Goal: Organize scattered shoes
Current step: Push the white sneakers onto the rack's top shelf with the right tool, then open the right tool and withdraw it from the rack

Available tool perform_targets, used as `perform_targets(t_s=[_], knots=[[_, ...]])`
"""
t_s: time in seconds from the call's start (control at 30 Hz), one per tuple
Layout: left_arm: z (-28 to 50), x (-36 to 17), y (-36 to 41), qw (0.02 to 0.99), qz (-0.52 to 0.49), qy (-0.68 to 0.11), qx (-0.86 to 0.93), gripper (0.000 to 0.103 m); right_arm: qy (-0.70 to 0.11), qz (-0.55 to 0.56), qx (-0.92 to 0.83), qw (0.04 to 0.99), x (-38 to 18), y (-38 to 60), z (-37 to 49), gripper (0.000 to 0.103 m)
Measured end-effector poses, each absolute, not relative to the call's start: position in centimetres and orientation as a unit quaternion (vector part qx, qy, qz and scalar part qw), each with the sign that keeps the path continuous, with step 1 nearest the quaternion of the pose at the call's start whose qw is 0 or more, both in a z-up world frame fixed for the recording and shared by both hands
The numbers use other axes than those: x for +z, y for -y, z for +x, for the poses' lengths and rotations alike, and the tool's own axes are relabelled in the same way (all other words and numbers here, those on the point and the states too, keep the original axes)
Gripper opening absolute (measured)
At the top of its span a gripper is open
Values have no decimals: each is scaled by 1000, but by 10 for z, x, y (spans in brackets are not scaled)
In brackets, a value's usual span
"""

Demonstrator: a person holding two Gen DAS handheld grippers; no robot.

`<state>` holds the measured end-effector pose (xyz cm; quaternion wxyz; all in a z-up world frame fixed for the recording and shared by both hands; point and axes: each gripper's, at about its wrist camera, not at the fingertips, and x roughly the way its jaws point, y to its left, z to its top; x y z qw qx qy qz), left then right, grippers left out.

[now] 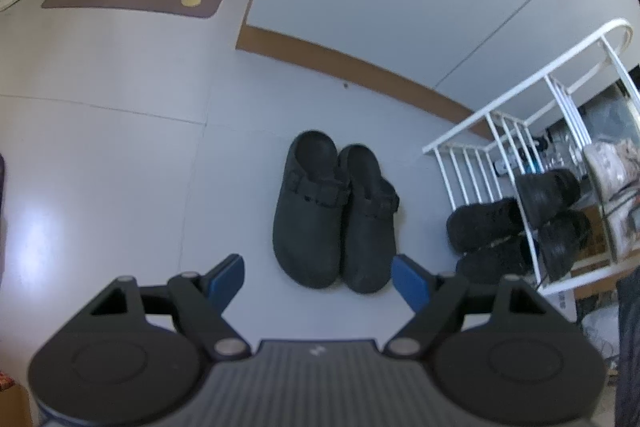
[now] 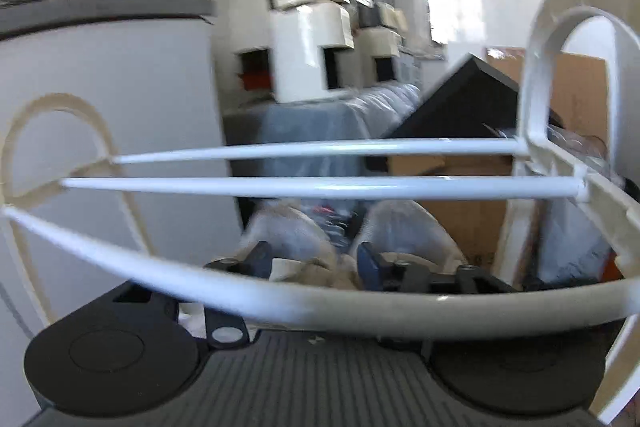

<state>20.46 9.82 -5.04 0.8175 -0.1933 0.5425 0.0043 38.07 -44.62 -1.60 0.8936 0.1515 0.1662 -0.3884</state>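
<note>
Shoes are the job: on the white rack (image 2: pixel 304 187), a pale pair (image 2: pixel 404 231) sits under its upper bars, the right gripper (image 2: pixel 316 261) straddling one, unclenched. Withdrawing could snag those bars. Black clogs (image 1: pixel 334 211) wait on the floor (image 1: pixel 120 167); the left gripper (image 1: pixel 318 277) hangs empty, spread.

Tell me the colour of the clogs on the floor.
Black, both clogs; clearest in the left wrist view.
</note>
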Motion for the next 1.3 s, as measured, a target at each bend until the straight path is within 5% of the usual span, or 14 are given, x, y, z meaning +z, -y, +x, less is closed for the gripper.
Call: perform_targets(t_s=[0.1, 0.63, 1.3], knots=[[202, -48, -97, 818, -193, -542, 3, 83, -149, 126, -385, 902, -15, 433, 369, 74], [184, -26, -99, 831, -194, -521, 4, 83, -213, 103, -314, 920, -10, 370, 316, 79], [120, 22, -107, 851, -223, -475, 6, 83, -272, 205, -190, 921, 23, 347, 188, 89]])
